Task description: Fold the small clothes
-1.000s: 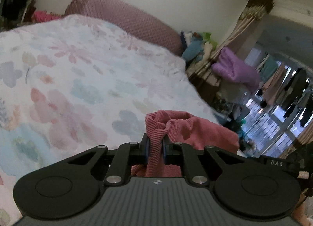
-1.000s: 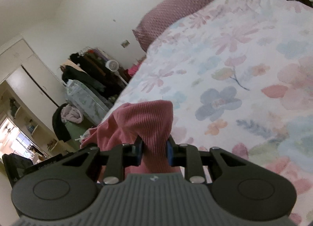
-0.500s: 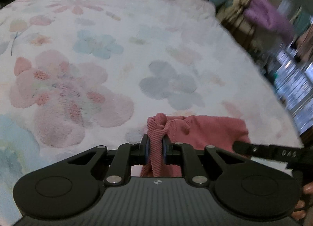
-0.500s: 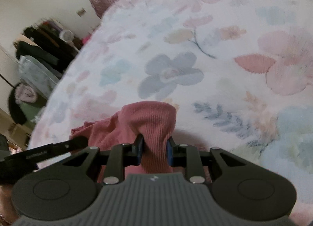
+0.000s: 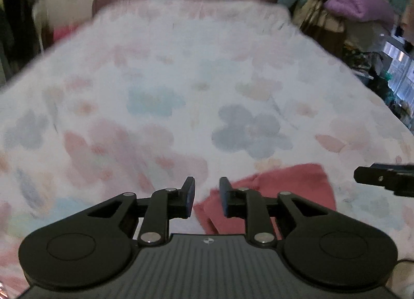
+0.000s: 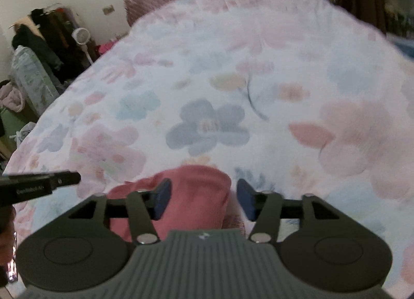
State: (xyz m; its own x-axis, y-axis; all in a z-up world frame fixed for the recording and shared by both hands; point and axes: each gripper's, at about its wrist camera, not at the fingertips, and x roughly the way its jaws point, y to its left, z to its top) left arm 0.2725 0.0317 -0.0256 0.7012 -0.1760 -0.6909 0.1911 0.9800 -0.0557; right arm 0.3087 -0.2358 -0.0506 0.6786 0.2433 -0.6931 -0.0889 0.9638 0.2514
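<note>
Both my grippers are letting go: left gripper point(image 5: 206, 196) jaws opening, nothing pinched, right gripper point(image 6: 204, 199) spreading wider. One pink ribbed garment point(image 6: 196, 195) lies on the floral bedspread point(image 6: 233, 66), under and between the right fingers, just right of the left fingers.

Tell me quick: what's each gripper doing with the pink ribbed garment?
Left gripper: jaws opening, nothing pinched; pink ribbed garment lies on the bed.
Right gripper: jaws opening; garment between them, pads off it.
</note>
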